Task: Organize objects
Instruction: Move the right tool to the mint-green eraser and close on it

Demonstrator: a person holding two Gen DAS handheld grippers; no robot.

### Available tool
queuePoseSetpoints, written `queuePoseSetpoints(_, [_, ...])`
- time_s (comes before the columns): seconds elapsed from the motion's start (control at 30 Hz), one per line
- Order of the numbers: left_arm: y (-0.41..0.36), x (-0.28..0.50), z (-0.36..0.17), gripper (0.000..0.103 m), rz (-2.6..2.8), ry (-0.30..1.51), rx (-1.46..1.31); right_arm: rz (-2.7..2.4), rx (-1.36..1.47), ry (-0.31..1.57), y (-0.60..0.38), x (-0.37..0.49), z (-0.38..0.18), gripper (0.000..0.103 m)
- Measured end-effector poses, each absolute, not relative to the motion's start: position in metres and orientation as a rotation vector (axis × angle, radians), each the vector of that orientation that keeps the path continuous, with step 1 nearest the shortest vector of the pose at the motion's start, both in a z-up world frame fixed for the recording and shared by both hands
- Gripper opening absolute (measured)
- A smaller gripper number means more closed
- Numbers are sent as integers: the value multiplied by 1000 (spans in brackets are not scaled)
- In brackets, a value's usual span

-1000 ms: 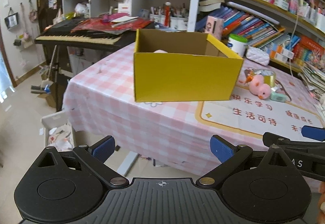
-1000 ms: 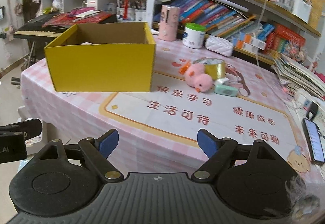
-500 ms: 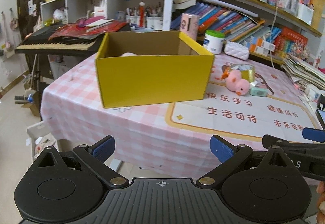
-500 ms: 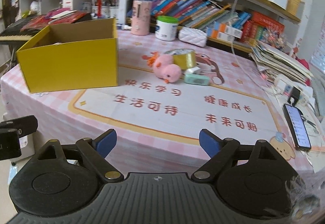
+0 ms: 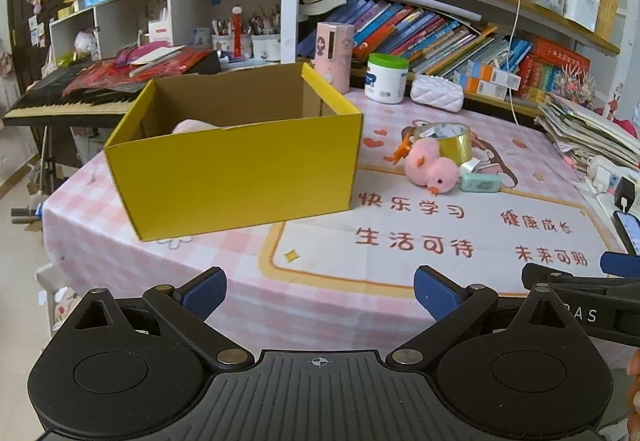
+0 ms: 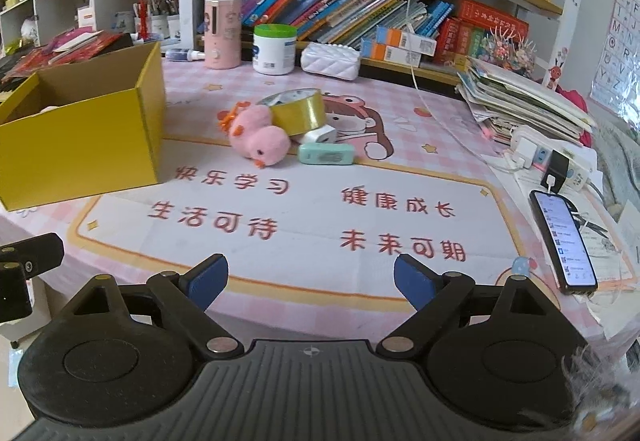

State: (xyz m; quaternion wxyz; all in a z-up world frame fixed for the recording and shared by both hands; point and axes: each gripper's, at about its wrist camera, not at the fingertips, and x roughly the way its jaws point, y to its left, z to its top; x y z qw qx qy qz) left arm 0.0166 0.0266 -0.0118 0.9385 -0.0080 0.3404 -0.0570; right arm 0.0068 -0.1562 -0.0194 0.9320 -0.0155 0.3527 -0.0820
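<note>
Most of the pale pink thing (image 5: 192,126) inside the yellow box (image 5: 240,177) is hidden by the box's front wall; only its top shows, too little to tell what it is. In the right wrist view the box is cut off by the left edge, and just a sliver of that thing peeks over the rim. The small white block (image 6: 320,134) is partly covered by the mint case (image 6: 326,154) and the tape roll (image 6: 298,109), which the pink chick (image 6: 260,137) also overlaps. The phone (image 5: 628,227) is clipped by the right edge in the left wrist view. Book spines on the shelf (image 6: 360,13) are too small to read. Fingertips of a hand (image 5: 634,393) barely enter at the right edge.
</note>
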Motion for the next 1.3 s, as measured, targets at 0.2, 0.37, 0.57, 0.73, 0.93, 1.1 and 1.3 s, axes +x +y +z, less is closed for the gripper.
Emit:
queuePoseSetpoints(0.2, [7, 30, -11, 101, -112, 693, -28, -160, -41, 733, -177, 24, -20, 92])
queuePoseSetpoints(0.37, [-10, 43, -11, 101, -100, 695, -37, -146, -48, 739, -196, 42, -20, 92])
queuePoseSetpoints(0.57, [-30, 59, -13, 101, -74, 702, -46, -116, -59, 750, -215, 64, -23, 92])
queuePoseSetpoints(0.73, [-45, 69, -15, 101, -48, 705, -48, -81, -68, 758, -229, 82, -27, 92])
queuePoseSetpoints(0.93, [-57, 78, -13, 101, -4, 687, -44, -46, -56, 759, -243, 101, -31, 92])
queuePoseSetpoints(1.1, [-61, 82, -11, 101, 37, 676, -43, -16, -57, 733, -246, 113, -34, 92])
queuePoseSetpoints(1.3, [-59, 84, -10, 101, 89, 679, -35, 16, -46, 725, -247, 133, -42, 92])
